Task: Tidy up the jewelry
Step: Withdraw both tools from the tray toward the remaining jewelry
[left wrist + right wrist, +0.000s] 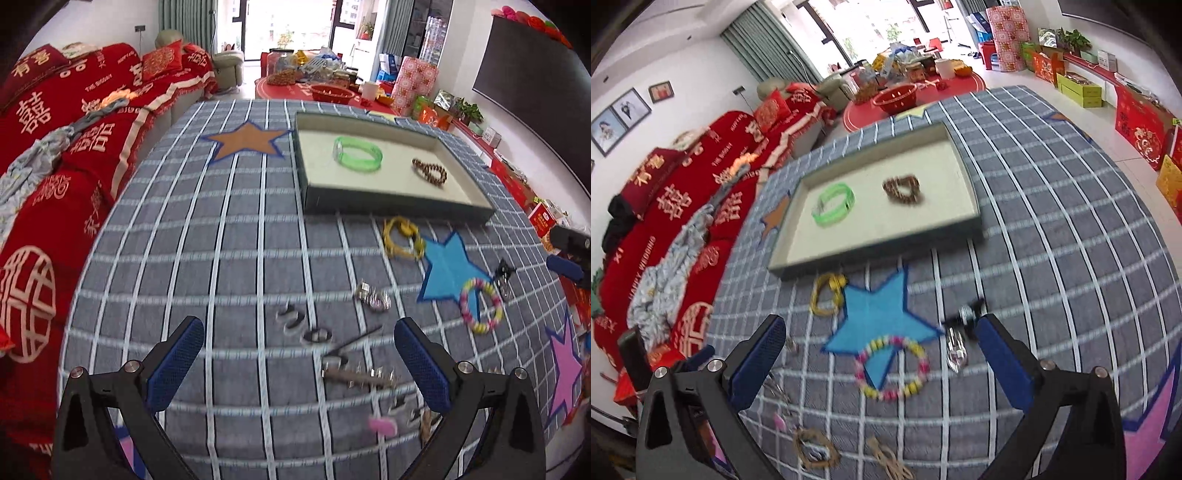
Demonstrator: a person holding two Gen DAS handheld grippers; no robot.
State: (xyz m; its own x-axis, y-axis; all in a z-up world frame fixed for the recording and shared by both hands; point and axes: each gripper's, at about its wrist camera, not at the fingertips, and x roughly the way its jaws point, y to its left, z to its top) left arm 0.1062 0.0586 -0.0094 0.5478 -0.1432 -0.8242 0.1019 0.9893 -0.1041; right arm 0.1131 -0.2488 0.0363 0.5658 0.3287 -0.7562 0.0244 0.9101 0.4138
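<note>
A shallow tray (391, 205) (849, 254) on the grey checked tablecloth holds a green bangle (357, 153) (833, 205) and a brown bead bracelet (430, 171) (903, 190). In front of it lie a yellow bracelet (402, 238) (827, 293), a pastel bead bracelet (482, 304) (892, 367) on a blue star, silver rings (295, 319) and clips (354, 373). My left gripper (299, 363) is open above the rings. My right gripper (879, 363) is open around the pastel bracelet, above it, and shows at the left view's right edge (567, 266).
A red-covered sofa (55, 155) runs along the table's left side. A black and silver clip (964, 325) lies by the right gripper's right finger. Woven cord bracelets (816, 450) lie near the front edge. A low red table (317, 92) with clutter stands behind.
</note>
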